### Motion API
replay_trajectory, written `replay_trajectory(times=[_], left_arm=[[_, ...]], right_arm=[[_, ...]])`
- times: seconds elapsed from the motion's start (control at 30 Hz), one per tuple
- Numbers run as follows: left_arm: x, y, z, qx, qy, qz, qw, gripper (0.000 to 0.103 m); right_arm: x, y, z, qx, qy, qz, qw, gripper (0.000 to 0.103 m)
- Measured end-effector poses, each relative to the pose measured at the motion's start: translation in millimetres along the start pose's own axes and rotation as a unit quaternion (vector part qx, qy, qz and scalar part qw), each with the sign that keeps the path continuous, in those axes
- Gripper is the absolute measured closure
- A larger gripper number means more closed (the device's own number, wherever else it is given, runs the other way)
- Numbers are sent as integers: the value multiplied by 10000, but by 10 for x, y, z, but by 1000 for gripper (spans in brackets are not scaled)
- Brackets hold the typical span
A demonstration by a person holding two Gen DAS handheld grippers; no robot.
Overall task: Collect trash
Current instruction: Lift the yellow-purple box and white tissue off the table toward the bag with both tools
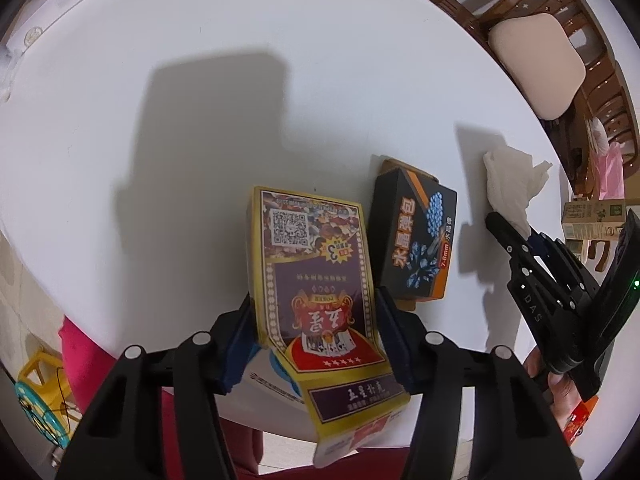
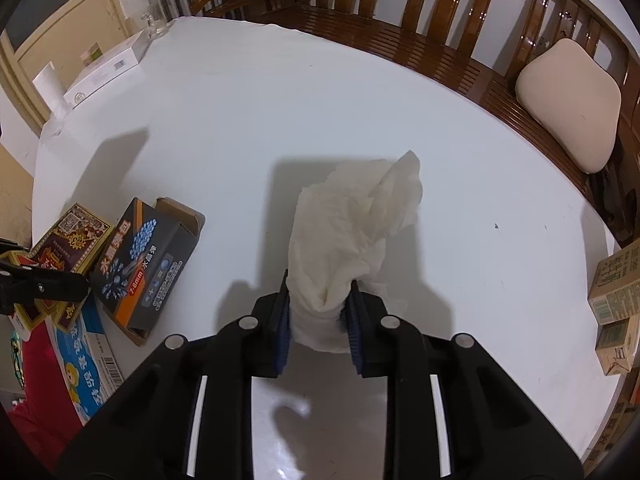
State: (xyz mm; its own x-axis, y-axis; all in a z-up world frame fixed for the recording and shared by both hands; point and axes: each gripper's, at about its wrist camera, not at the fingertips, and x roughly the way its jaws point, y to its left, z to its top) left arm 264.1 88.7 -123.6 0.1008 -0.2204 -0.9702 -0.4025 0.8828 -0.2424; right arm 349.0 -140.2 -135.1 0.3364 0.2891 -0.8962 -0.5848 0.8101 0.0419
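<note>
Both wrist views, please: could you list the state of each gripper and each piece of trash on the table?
Left gripper: shut on the yellow card box.
Right gripper: shut on the crumpled tissue.
Yellow card box: end flap open, clamped between the pads.
Crumpled tissue: bunched, pinched at its near end.
Black box: lying on the table, far end flap open, untouched.

A wooden bench [image 2: 440,52] with a beige cushion [image 2: 568,104] curves along the upper right, behind the white table [image 2: 280,112]

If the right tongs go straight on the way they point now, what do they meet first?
Probably the white table. The right tongs, shut on the crumpled tissue, point steeply down at it.
</note>
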Motion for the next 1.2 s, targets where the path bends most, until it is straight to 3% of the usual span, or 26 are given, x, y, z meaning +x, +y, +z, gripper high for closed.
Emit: replay_trajectory(times=[0.43,0.47,0.63,1.2], left_arm=[[-35,-37,-110,332,42,-313,9990,57],[-43,-45,-114,361,49,-350,9987,82],[12,-5,-44,307,219,-532,9979,81],[-405,-100,-179,1092,-502,-295,9923,82]], right_arm=[[-118,-4,-35,106,-49,-101,9999,81],[-130,3,-38,103,-51,-116,9999,81],[-156,41,-28,115,-44,-121,9999,81],[-689,288,-88,66,-266,-543,9981,81]])
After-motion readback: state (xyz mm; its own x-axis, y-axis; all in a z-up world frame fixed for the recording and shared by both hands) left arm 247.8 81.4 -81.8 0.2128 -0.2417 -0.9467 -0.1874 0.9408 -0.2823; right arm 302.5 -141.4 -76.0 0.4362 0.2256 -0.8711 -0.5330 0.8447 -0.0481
